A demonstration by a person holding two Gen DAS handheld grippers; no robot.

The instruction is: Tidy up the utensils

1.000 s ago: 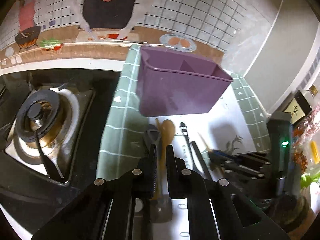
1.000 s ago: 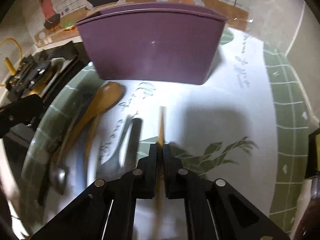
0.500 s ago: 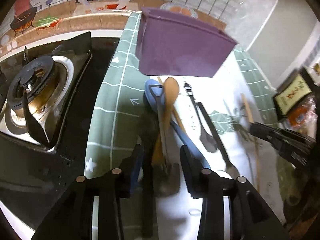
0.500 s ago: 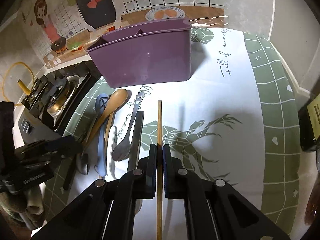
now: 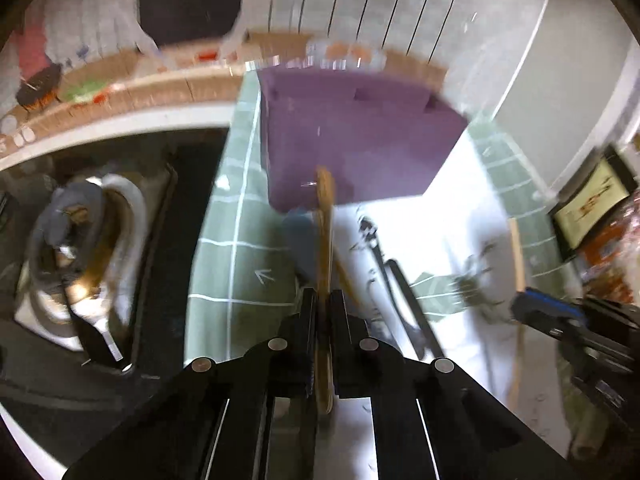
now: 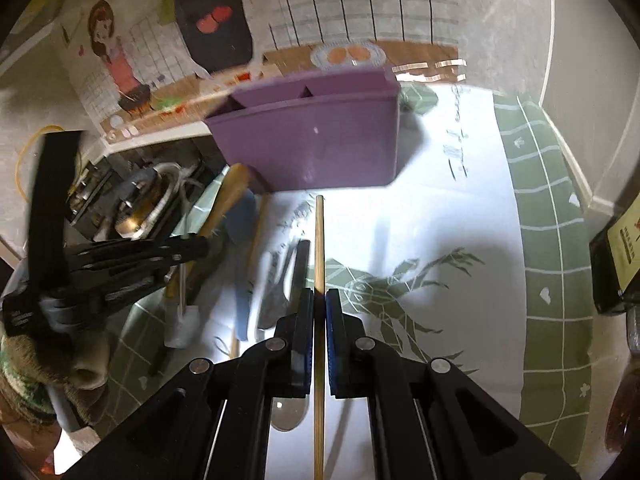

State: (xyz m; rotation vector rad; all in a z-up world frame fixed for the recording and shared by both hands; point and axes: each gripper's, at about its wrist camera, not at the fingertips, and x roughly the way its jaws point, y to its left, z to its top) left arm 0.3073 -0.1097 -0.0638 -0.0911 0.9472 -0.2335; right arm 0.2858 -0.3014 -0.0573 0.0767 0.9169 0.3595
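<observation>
A purple divided holder (image 5: 360,148) (image 6: 312,140) stands at the back of the mat. My left gripper (image 5: 324,300) (image 6: 196,246) has its jaws closing tight on the handle of a wooden spoon (image 5: 325,216) (image 6: 230,194), pads pressed against it, and the bowl points toward the holder. My right gripper (image 6: 319,300) (image 5: 524,308) is shut on a wooden chopstick (image 6: 319,240) (image 5: 516,248), held off the mat, its tip just short of the holder's front wall.
A blue spatula (image 5: 300,232) (image 6: 242,224), black-handled utensils (image 5: 400,288) and a metal spoon (image 6: 276,300) lie on the green-and-white mat (image 5: 224,272). A gas stove (image 5: 80,240) is to the left. A dark box (image 6: 620,248) stands at the right edge.
My left gripper opened over the pile, then shut on the wooden spoon's handle. The right gripper rose with the chopstick, away from the holder.
</observation>
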